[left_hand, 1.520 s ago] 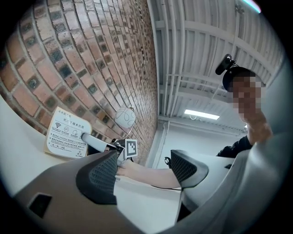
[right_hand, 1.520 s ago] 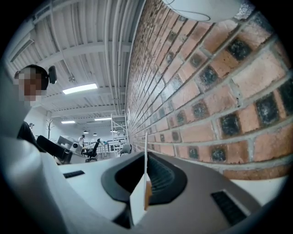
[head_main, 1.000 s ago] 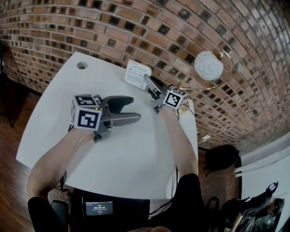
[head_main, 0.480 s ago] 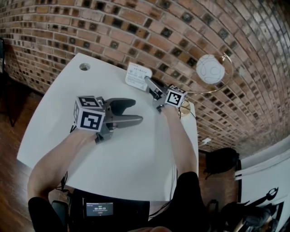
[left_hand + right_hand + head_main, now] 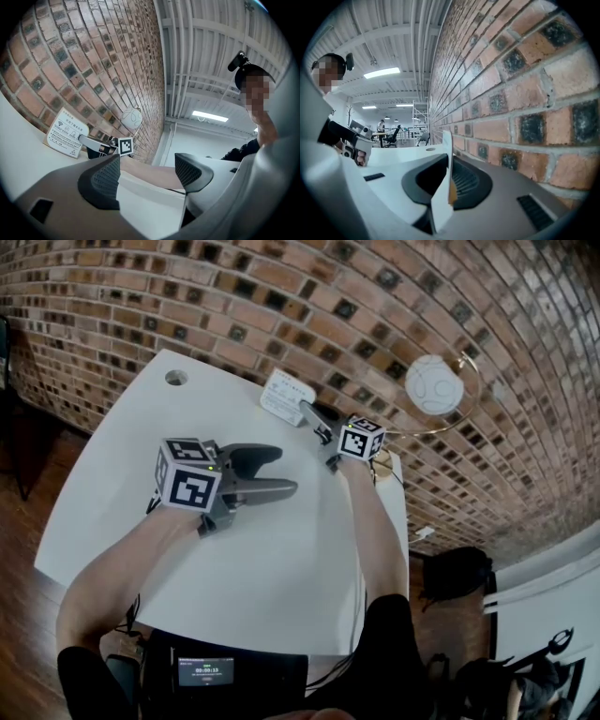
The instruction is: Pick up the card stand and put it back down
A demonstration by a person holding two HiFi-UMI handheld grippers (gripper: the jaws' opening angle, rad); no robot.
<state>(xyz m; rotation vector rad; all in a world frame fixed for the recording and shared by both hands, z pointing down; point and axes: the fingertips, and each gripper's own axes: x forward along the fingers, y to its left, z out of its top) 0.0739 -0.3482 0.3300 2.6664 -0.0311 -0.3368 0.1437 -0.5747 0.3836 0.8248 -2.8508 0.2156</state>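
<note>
Card stand (image 5: 284, 394), set at the table's (image 5: 281, 559) far edge; judged light, stiff, easily tipped, best pinched by its thin edge. The right gripper's (image 5: 309, 411) jaws, just opening, are seen loosely flanking it; the left gripper (image 5: 279, 472) is held apart, empty.

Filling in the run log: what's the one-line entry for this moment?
right gripper: jaws have just been opening, card stand between them | card stand: standing on table | left gripper: open, empty
</note>
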